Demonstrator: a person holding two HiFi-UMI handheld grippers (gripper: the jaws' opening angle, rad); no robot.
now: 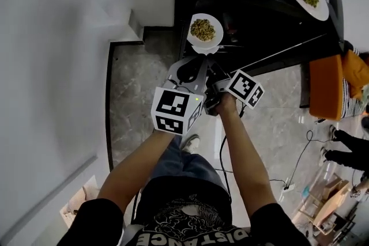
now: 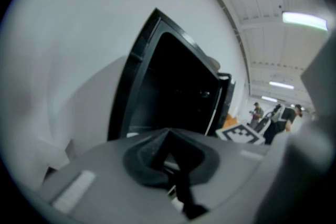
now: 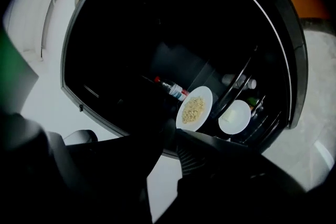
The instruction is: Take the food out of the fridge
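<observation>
I judge this is the approach step: left tongs [image 2: 170, 162] and right tongs [image 3: 173, 134], both closed and empty, face the open fridge [image 3: 105, 34]; next, one must open and grip the plate of food [image 3: 195, 108].

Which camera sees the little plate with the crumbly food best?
The head view: it looks straight down on the plate, which is bright, with its whole rim and food showing. The right gripper view shows the plate too, but tilted and small against the dark fridge. The left gripper view does not show it.
</observation>
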